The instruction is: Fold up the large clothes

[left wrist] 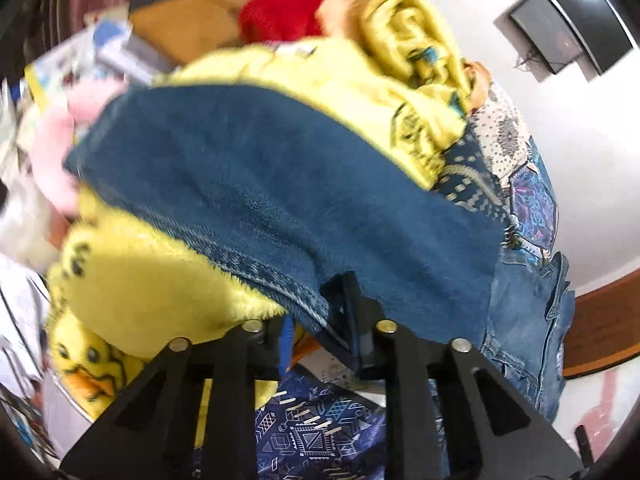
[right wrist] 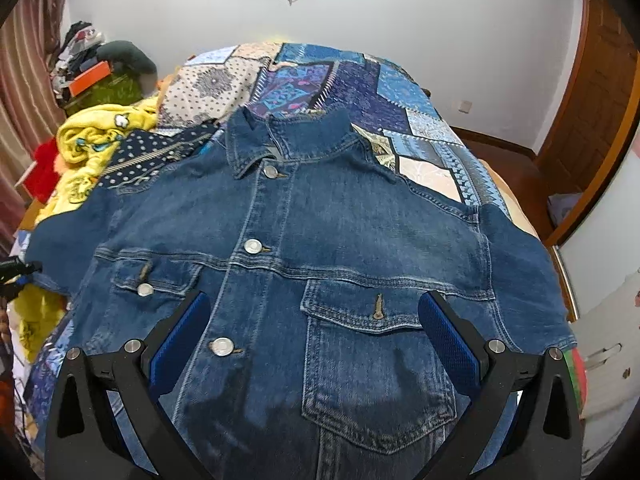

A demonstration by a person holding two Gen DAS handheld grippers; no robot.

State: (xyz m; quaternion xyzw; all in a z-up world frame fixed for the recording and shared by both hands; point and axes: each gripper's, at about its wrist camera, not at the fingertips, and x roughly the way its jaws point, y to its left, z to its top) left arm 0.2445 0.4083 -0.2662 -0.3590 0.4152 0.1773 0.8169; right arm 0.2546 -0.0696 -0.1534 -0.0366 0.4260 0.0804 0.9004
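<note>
A blue denim jacket [right wrist: 320,240] lies front-up and buttoned on the bed, collar at the far end. My right gripper [right wrist: 316,336] is open just above its lower front, blue pads on either side of the chest pocket [right wrist: 376,364]. My left gripper [left wrist: 320,332] is shut on the jacket's left sleeve [left wrist: 280,184], holding its cuff edge lifted; the sleeve fills the left wrist view. In the right wrist view that gripper [right wrist: 16,272] shows at the far left by the sleeve end.
A patchwork quilt [right wrist: 360,92] covers the bed. Yellow fleece clothes [right wrist: 96,136] and a yellow plush duck [left wrist: 92,364] lie along the bed's left side, with red and pink items behind. A wooden door [right wrist: 592,120] stands at the right.
</note>
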